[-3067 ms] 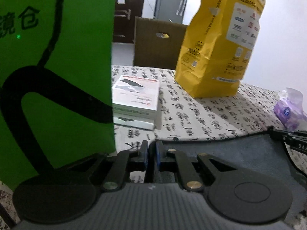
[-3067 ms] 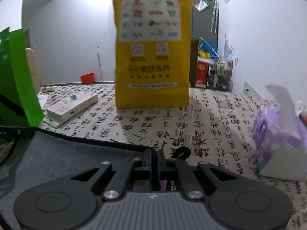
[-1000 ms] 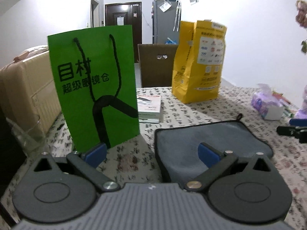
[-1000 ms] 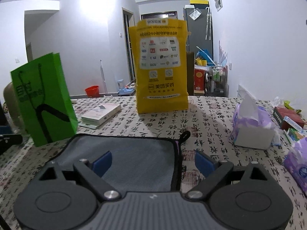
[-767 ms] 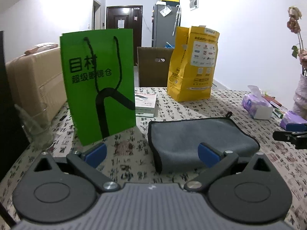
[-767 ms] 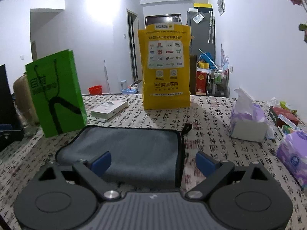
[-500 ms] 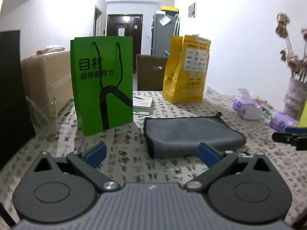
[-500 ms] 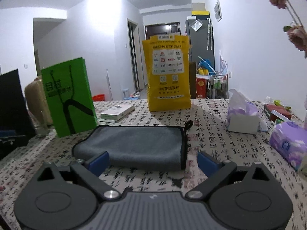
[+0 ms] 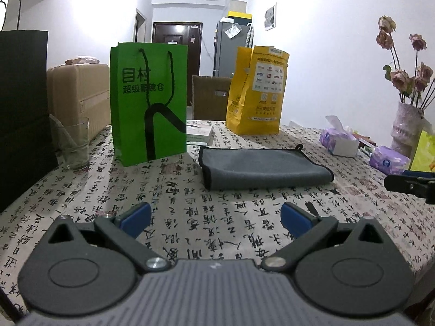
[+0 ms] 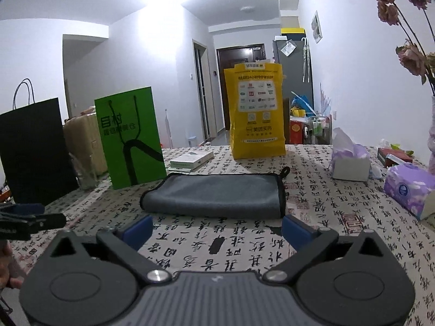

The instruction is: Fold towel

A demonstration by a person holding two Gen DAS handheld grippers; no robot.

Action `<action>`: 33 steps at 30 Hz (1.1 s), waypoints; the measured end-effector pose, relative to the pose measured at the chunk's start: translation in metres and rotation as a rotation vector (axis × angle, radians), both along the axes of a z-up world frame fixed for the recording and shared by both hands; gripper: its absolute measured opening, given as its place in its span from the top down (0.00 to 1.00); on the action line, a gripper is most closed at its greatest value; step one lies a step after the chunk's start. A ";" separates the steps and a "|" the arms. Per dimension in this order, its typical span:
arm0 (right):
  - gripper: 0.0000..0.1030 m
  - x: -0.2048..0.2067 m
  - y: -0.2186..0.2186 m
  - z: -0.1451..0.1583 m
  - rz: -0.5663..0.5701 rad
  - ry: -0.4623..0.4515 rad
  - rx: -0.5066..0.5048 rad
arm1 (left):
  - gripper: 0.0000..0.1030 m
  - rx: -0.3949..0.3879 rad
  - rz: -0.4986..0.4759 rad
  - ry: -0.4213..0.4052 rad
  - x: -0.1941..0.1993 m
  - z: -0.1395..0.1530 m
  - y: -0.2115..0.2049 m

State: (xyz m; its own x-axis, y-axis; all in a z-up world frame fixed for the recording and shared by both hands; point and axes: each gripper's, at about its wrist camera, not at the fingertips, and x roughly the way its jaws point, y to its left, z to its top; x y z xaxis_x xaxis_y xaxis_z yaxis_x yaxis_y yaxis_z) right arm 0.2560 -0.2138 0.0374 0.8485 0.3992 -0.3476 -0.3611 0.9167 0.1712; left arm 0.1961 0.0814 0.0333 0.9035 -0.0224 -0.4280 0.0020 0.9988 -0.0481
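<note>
A grey towel (image 9: 261, 167) with black trim lies folded flat on the calligraphy-print tablecloth (image 9: 190, 217); it also shows in the right wrist view (image 10: 217, 195). My left gripper (image 9: 216, 218) is open and empty, well back from the towel's near edge. My right gripper (image 10: 217, 231) is open and empty, just short of the towel's near fold. The right gripper's tip shows at the right edge of the left wrist view (image 9: 410, 183). The left gripper's tip shows at the left edge of the right wrist view (image 10: 30, 220).
A green paper bag (image 9: 149, 103), a yellow paper bag (image 9: 255, 92) and a white box (image 10: 190, 160) stand behind the towel. A glass (image 9: 70, 141) and black bag (image 9: 21, 108) are left. Tissue packs (image 10: 350, 157) and a vase (image 9: 405, 127) are right.
Both grippers were shut on the towel, then opened and let it go. Both have pulled back toward the near table edge, leaving the folded towel lying flat.
</note>
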 end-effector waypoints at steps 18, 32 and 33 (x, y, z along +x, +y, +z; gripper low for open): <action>0.01 -0.079 0.013 -0.009 0.012 -0.045 -0.033 | 0.00 0.064 0.035 -0.091 -0.069 0.002 -0.009; 0.00 -0.141 0.033 -0.017 0.111 -0.112 -0.087 | 0.00 0.063 0.045 -0.137 -0.127 -0.004 -0.014; 0.00 -0.144 0.032 -0.017 0.109 -0.114 -0.088 | 0.00 0.062 0.051 -0.138 -0.129 -0.005 -0.014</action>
